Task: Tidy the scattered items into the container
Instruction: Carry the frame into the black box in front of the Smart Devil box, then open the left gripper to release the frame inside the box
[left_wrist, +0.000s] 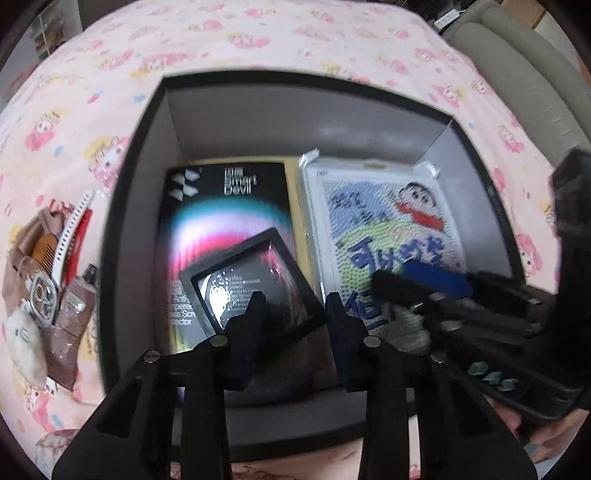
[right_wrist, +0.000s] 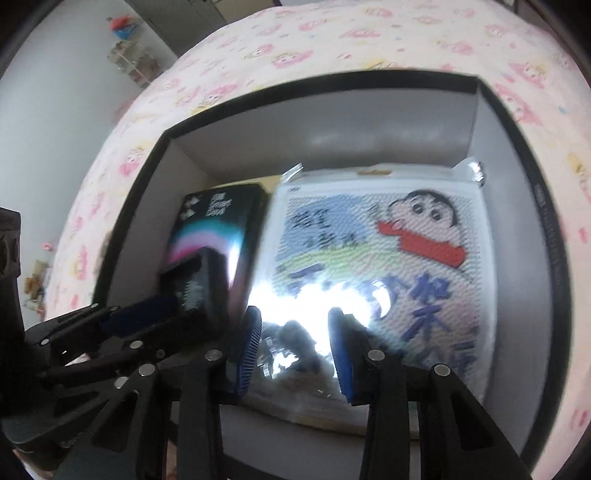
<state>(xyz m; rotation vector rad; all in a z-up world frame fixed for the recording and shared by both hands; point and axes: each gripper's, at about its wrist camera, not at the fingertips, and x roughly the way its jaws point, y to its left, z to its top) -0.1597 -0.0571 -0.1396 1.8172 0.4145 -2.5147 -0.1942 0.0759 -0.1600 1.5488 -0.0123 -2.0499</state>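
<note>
A black container (left_wrist: 122, 229) with grey inner walls sits on a pink patterned bedsheet (left_wrist: 258, 33). In it lie a black "Smart Devil" box (left_wrist: 225, 199) and a cartoon picture pack (left_wrist: 373, 218) in clear plastic. A small flat black case (left_wrist: 240, 273) rests on the Smart Devil box. My left gripper (left_wrist: 295, 306) stands open right over that case, with the case's near corner between its fingertips and no pad pressing on it. My right gripper (right_wrist: 293, 325) hovers open over the cartoon pack (right_wrist: 388, 251), where glare hides the pack's lower part. In the left wrist view the right gripper (left_wrist: 443, 288) is low inside the container (right_wrist: 554, 295).
Left of the container lies a pile on the sheet: a brown pouch (left_wrist: 22, 266), a wooden comb (left_wrist: 42, 247), a white comb (left_wrist: 70, 229), a brown tube (left_wrist: 75, 310), a metal trinket (left_wrist: 42, 299) and a white plush (left_wrist: 24, 339). A grey cushion (left_wrist: 517, 59) borders the bed's far right.
</note>
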